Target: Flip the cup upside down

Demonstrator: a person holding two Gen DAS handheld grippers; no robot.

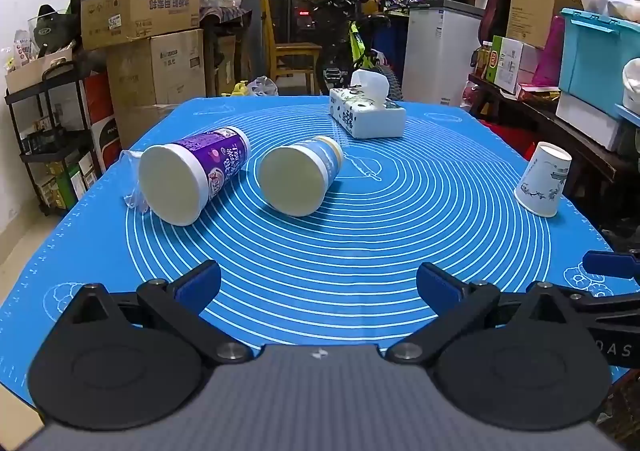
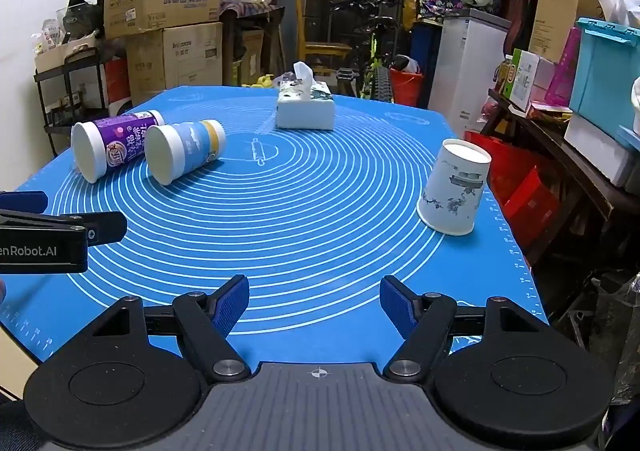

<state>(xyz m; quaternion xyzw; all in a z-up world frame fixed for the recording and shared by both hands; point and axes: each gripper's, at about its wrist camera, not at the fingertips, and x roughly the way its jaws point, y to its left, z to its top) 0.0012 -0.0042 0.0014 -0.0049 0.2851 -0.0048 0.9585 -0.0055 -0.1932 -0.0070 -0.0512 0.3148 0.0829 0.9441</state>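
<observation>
Both tools sit low at the near edge of the desk, level, aimed across the blue mat [image 1: 320, 251]. Left tool [image 1: 318, 285] has its jaws spread wide, nothing between them; right tool [image 2: 314, 305] likewise spread, nothing held. Wide bare stretch of mat ahead of both, rings unobstructed through the middle. White paper cup [image 2: 454, 189] stands mouth-down, base up, close to the mat's right edge, ahead-right of the right tool; drop-off just beyond it. Mid-left: blue-and-white cup [image 1: 298, 175] lies on its side, mouth toward the tools, and the purple cup [image 1: 192, 173] lies just beside it on its left, also on its side, near the left edge. Farther back, the tissue box [image 1: 366, 113] sits near the far edge, well apart from the cups. Left view shows a clear plastic piece [image 1: 132, 181] against the purple cup's left side; right view doesn't make it out. Left view catches a blue fingertip of the right tool at its right margin; right view shows the left tool's black body and blue tip at its left margin. Beyond the desk: cardboard boxes [image 1: 140, 11] left, bicycle [image 1: 360, 39] behind, teal bin [image 1: 596, 55] right.
</observation>
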